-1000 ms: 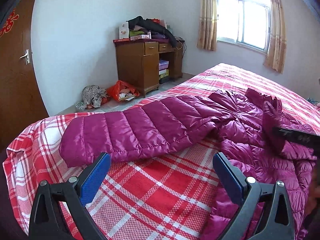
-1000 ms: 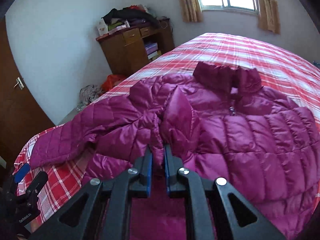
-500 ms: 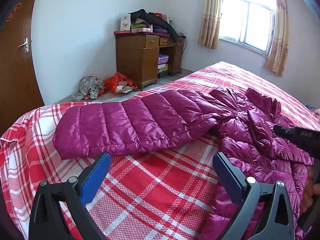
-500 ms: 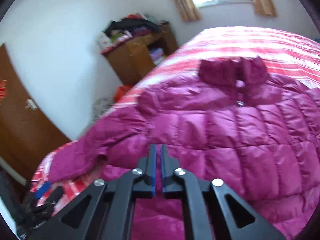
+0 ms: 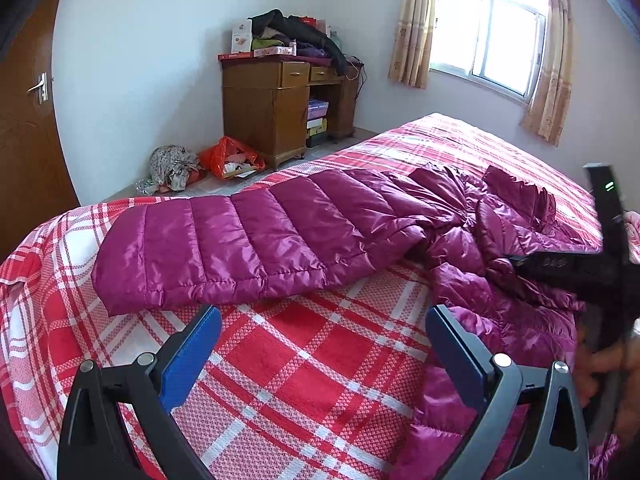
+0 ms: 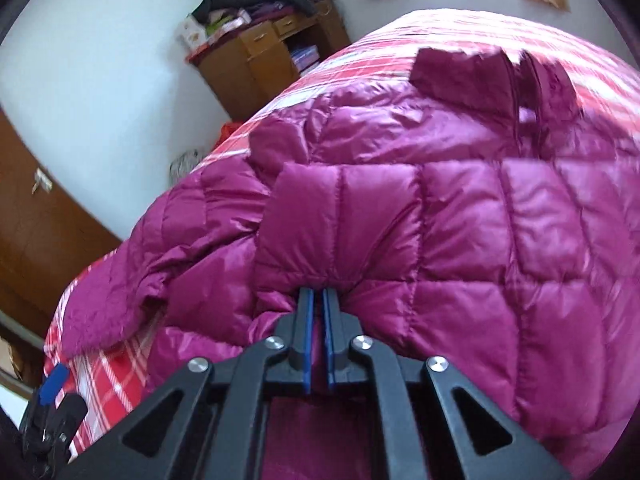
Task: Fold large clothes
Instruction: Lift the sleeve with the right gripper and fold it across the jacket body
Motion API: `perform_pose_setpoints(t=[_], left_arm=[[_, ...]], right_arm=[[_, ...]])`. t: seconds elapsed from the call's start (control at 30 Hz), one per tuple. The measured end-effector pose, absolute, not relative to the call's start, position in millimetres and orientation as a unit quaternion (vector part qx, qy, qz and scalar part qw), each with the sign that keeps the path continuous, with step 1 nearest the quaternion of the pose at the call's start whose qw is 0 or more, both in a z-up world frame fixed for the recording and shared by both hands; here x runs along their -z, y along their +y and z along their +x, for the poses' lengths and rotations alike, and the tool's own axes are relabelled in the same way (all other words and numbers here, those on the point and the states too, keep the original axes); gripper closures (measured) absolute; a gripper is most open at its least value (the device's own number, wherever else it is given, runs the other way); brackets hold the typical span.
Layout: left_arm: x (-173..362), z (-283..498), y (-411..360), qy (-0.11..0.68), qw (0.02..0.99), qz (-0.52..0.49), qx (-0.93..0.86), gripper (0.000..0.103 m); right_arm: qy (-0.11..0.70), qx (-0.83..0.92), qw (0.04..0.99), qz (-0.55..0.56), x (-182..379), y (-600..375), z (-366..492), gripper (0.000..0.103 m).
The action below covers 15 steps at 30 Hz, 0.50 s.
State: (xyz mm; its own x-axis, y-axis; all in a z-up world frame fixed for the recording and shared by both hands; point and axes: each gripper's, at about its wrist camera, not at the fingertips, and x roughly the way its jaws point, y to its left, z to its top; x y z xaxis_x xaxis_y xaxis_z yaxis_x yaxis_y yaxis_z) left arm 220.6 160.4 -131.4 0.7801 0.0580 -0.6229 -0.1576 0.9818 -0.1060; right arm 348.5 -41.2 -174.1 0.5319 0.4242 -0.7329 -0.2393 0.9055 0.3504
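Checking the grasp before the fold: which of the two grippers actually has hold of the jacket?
The right gripper: it is shut on a fold of the purple jacket. The left gripper is wide open above the plaid bedspread, holding nothing.

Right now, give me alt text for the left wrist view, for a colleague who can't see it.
The left gripper is open and empty above a red-and-white plaid bedspread, just short of a shiny magenta quilted puffer jacket whose sleeve lies stretched out flat. The black right gripper sits at the right edge, and a cluttered wooden desk stands behind.
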Motion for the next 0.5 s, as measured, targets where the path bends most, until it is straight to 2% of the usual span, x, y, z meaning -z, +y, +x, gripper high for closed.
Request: perform_pose_setpoints(t=[0.1, 0.23, 0.33, 0.5], left_arm=[[125.5, 217.2, 158.3, 0.319, 0.943, -0.063, -0.062, 0.001], [112.2, 222.7, 136.6, 0.324, 0.944, -0.045, -0.03, 0.001], [99.1, 236.0, 103.3, 0.322, 0.947, -0.016, -0.015, 0.001], [98.1, 277.5, 38.1, 0.335, 0.942, -0.009, 0.011, 0.001]], right_arm=[[0.377, -0.204, 0.895, 0.122, 128.4, -71.4, 320.9, 0.094], [0.331, -0.107, 0.935, 0.068, 96.9, -139.3, 292.4, 0.094], [0.34, -0.011, 0.937, 0.078, 102.0, -209.0, 290.3, 0.092], [0.389, 0.044, 0.911, 0.128, 139.8, -278.0, 298.7, 0.09]])
